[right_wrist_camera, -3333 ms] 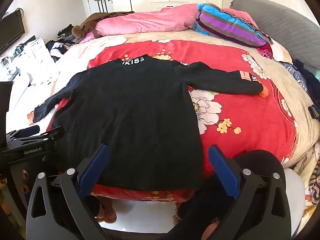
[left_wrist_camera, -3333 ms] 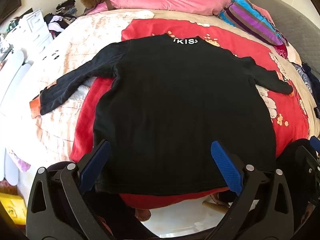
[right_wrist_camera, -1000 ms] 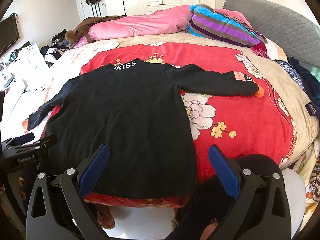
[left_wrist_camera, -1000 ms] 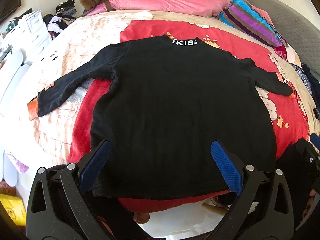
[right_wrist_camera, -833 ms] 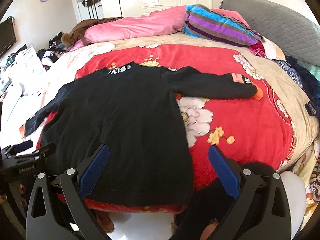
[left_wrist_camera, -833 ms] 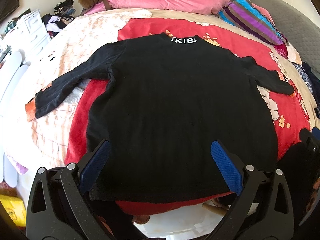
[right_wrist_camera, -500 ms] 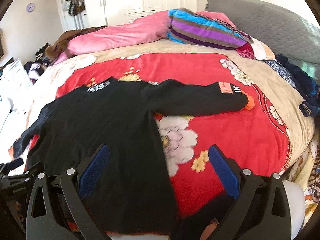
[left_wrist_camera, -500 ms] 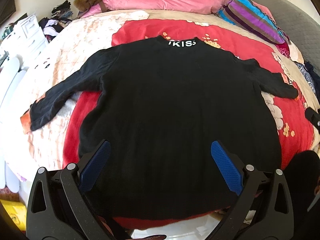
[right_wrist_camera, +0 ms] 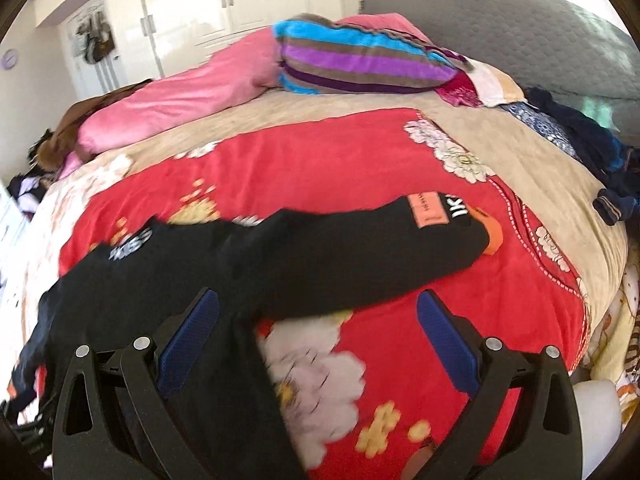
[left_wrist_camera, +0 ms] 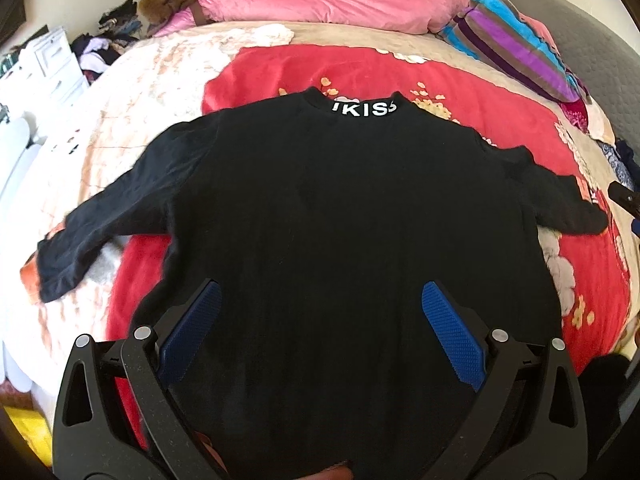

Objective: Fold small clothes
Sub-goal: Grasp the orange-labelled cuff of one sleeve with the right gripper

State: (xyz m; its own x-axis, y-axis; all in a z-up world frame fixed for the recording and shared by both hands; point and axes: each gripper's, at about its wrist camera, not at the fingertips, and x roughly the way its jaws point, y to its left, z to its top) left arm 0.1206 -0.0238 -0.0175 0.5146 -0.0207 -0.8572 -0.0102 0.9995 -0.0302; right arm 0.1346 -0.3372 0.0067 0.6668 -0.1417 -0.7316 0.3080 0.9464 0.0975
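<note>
A small black long-sleeved top (left_wrist_camera: 332,220) lies flat on a red flowered blanket (left_wrist_camera: 360,68), its collar with white letters at the far side and both sleeves spread out. My left gripper (left_wrist_camera: 320,320) is open and empty above the top's lower body. My right gripper (right_wrist_camera: 318,326) is open and empty over the top's right sleeve (right_wrist_camera: 360,256), whose cuff (right_wrist_camera: 486,232) carries an orange patch and orange edge. The top's hem is hidden behind the left gripper's frame.
The blanket lies on a wide bed (right_wrist_camera: 520,152). A pink quilt (left_wrist_camera: 328,4) and a striped pillow (right_wrist_camera: 360,60) lie at the far side. Dark clothes (right_wrist_camera: 600,148) sit at the bed's right edge. White drawers (left_wrist_camera: 52,64) stand at the left.
Both grippers have moved forward over the bed. The right gripper has swung to the right, from the top's body toward its right sleeve. Both stay open.
</note>
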